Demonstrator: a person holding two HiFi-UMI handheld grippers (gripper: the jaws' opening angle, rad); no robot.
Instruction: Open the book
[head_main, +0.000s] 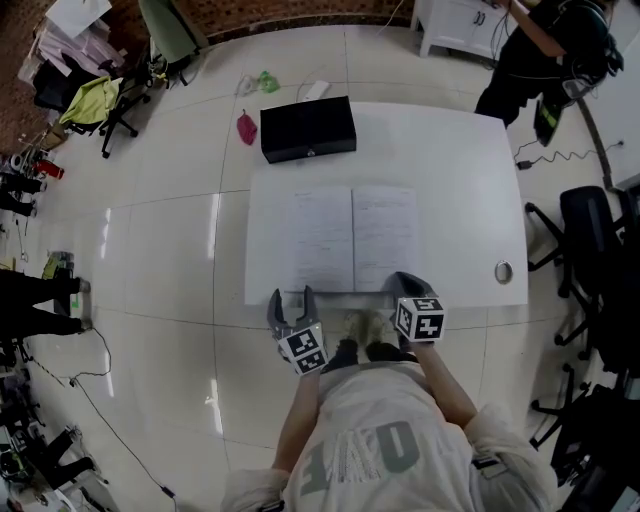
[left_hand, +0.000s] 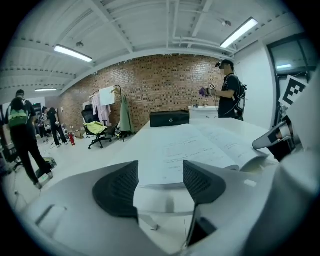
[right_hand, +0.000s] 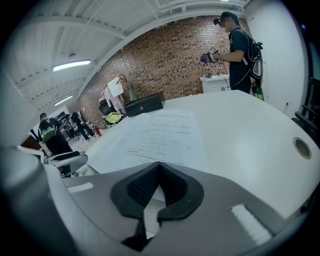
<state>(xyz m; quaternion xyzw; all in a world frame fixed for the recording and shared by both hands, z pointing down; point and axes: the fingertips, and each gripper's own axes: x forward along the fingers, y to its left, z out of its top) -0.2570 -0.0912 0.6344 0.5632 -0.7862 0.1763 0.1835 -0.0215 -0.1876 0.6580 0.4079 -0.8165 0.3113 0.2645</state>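
Observation:
The book (head_main: 352, 238) lies open flat on the white table (head_main: 470, 190), two printed pages facing up; it also shows in the left gripper view as the book (left_hand: 200, 145) and in the right gripper view as the book (right_hand: 160, 135). My left gripper (head_main: 291, 297) hangs at the table's near edge, left of the book's near corner, jaws wide apart with nothing between them (left_hand: 160, 182). My right gripper (head_main: 400, 282) sits over the book's near right edge, its jaws shut with nothing in them (right_hand: 159, 185).
A black case (head_main: 308, 128) stands at the table's far edge. A small round grommet (head_main: 503, 271) sits near the table's right front corner. Office chairs (head_main: 590, 230) stand at the right, and a person (head_main: 540, 50) stands beyond the far right corner.

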